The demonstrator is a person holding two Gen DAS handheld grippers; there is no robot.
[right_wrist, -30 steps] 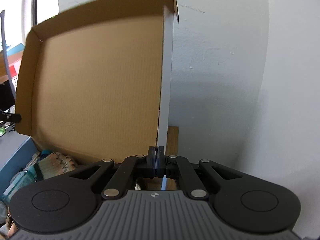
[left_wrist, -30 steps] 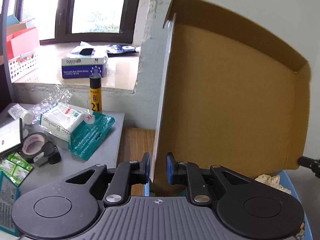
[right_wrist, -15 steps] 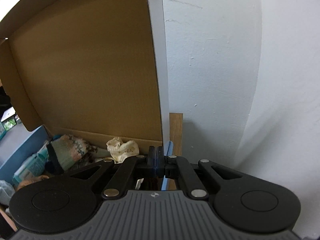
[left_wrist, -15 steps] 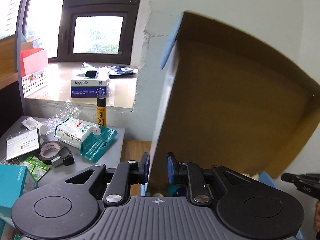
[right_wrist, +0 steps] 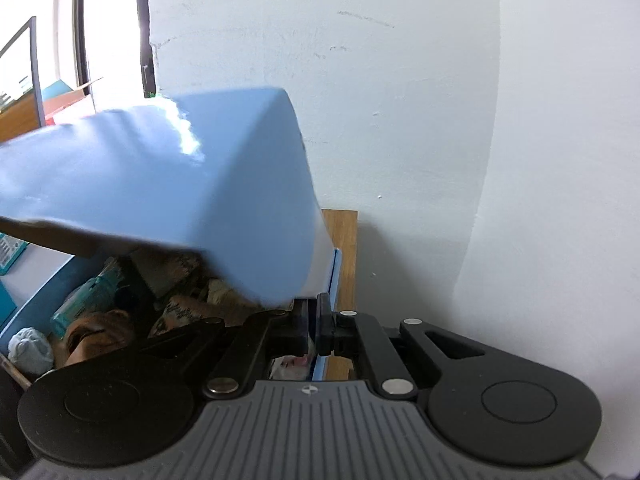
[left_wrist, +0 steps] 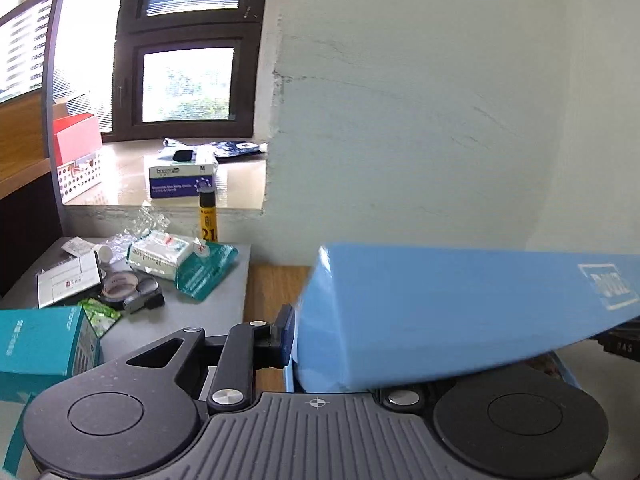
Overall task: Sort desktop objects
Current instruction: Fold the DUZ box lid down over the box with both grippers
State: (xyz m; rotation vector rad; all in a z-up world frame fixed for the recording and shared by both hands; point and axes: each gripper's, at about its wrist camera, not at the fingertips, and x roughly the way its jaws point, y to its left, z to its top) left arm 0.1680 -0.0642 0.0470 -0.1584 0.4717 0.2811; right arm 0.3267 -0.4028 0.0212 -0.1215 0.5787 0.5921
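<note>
Left wrist view showed the blue box lid (left_wrist: 460, 312) tilted low over the box, covering the left tongs (left_wrist: 296, 340); their state I could not tell. The right tongs (right_wrist: 313, 330) were parted astride the box wall (right_wrist: 326, 308), clutter (right_wrist: 100, 308) inside. Bench (left_wrist: 200, 312) lay left.

A pale plaster wall (left_wrist: 420, 120) fills most of the room's corner. To its left, a dark-framed window (left_wrist: 188, 84) lets in bright daylight above a stone sill (left_wrist: 132, 184). A wooden surface (left_wrist: 276, 284) sits beside a grey desk (left_wrist: 200, 316).
</note>
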